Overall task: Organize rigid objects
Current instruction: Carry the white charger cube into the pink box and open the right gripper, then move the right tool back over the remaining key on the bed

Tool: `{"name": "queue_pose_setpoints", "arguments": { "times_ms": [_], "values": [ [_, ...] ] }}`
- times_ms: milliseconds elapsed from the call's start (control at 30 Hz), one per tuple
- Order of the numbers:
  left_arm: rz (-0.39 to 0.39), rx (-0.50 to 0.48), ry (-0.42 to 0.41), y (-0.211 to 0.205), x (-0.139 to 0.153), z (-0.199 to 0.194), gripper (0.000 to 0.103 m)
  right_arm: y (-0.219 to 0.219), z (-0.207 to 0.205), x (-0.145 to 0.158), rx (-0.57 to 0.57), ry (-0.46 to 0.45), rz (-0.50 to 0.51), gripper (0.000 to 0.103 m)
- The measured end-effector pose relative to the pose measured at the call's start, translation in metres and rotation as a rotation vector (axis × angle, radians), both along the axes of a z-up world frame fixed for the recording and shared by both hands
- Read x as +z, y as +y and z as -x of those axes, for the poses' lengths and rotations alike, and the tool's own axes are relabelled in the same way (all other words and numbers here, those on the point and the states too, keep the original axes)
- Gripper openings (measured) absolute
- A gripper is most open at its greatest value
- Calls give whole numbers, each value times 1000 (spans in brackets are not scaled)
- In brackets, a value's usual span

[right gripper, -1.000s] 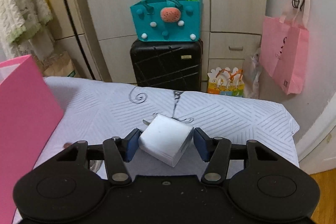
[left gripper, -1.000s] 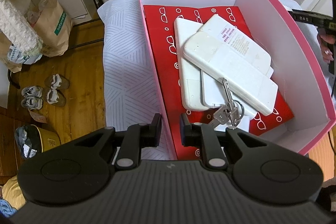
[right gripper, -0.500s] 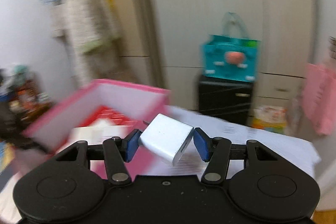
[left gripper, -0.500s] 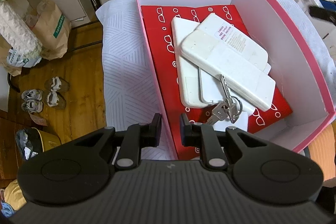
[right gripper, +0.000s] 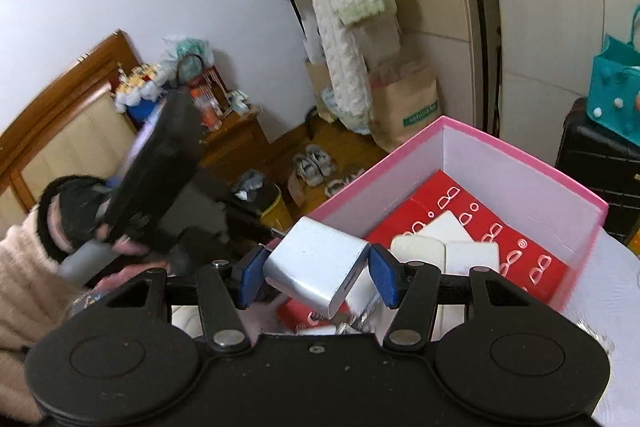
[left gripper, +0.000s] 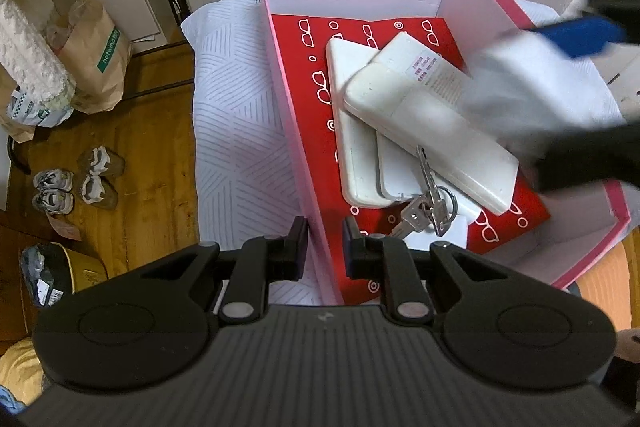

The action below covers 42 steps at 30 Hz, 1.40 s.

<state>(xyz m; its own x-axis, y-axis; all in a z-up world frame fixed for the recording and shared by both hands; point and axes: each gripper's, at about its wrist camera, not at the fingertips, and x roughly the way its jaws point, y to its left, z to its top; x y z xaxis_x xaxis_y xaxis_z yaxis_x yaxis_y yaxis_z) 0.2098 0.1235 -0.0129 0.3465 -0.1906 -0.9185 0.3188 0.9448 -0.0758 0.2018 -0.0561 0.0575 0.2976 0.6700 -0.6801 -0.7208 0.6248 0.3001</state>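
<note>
While right gripper (right gripper: 316, 277) jaws clamp the white charger (right gripper: 316, 269), above pink box (right gripper: 516, 163), left jaws narrow

right gripper (left gripper: 576, 75): smeared by motion blur at the right edge of the left wrist view; its jaws cannot be made out there
white charger (left gripper: 520, 95): a pale blur in that view, with no edges or prongs readable
power banks (left gripper: 424, 131): upper right corners hidden behind the blur; label print too small to read (only pink lines show)
keys (left gripper: 428, 207): partly tucked under the top power bank
pink box (right gripper: 520, 163): near wall hidden by the gripper body in the right wrist view
teal bag (right gripper: 616, 87): cut off by the right edge
</note>
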Motion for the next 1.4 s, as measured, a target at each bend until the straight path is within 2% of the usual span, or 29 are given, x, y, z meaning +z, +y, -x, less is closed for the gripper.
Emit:
{"name": "queue_pose_setpoints", "arguments": {
  "times_ms": [200,400,567,700,967,1033,1133,1200,1400],
  "values": [
    [19,-1,-9,3,-1,2,15,25,-53,-30,-93,51,77,61],
    [20,-13,-16,3,-1,3,15,37,-91,-65,-148,152,94,61],
    [22,-18,-16,4,0,3,15,36,-85,-67,-175,56,170,64],
    [18,-19,-16,3,-1,2,15,13,-70,-46,-171,23,101,66],
    [21,-12,-16,2,-1,3,15,-70,-17,2,-223,-202,-1,66],
    [19,-7,-14,1,-1,2,15,-90,-8,5,-255,-249,6,71],
    [19,9,-9,2,0,2,15,-119,-3,0,-306,-272,55,72],
    [18,15,-4,1,0,1,15,-135,-5,-9,-333,-250,67,72],
    [8,18,-3,0,-1,0,15,-172,-16,-61,-395,-164,88,72]
  ]
}}
